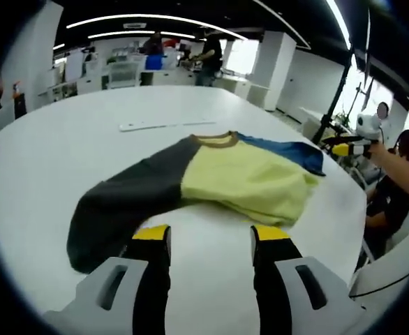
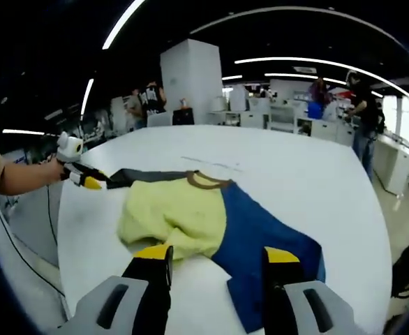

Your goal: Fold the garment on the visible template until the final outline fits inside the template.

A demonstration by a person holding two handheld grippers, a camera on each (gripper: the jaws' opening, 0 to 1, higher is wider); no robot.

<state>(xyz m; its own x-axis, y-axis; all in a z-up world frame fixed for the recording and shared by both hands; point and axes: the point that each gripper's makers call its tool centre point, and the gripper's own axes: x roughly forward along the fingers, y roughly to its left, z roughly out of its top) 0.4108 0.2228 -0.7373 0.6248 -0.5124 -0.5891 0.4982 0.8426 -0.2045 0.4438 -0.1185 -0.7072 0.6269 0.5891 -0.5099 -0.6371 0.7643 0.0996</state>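
A shirt point(image 1: 239, 178) lies spread on the white table point(image 1: 65, 146), with a yellow body, a brown collar point(image 1: 215, 140), a dark grey sleeve point(image 1: 121, 202) and a blue sleeve point(image 1: 288, 150). My left gripper point(image 1: 211, 236) stands open at the near hem, its left jaw at the edge of the grey sleeve. In the right gripper view the shirt point(image 2: 180, 213) shows its blue sleeve point(image 2: 260, 244) nearest. My right gripper point(image 2: 218, 257) is open over the blue cloth and the yellow hem. A hand holds the left gripper point(image 2: 87, 180) at the grey sleeve's end point(image 2: 131, 176). The right gripper point(image 1: 344, 149) sits by the blue sleeve's tip.
A thin white strip point(image 1: 166, 125) lies on the table beyond the collar. The table's rounded edge point(image 2: 61, 230) runs close to the shirt. Desks, a pillar point(image 2: 190, 77) and standing people point(image 1: 208, 59) fill the far room. A tripod stand point(image 1: 333, 105) rises at the right.
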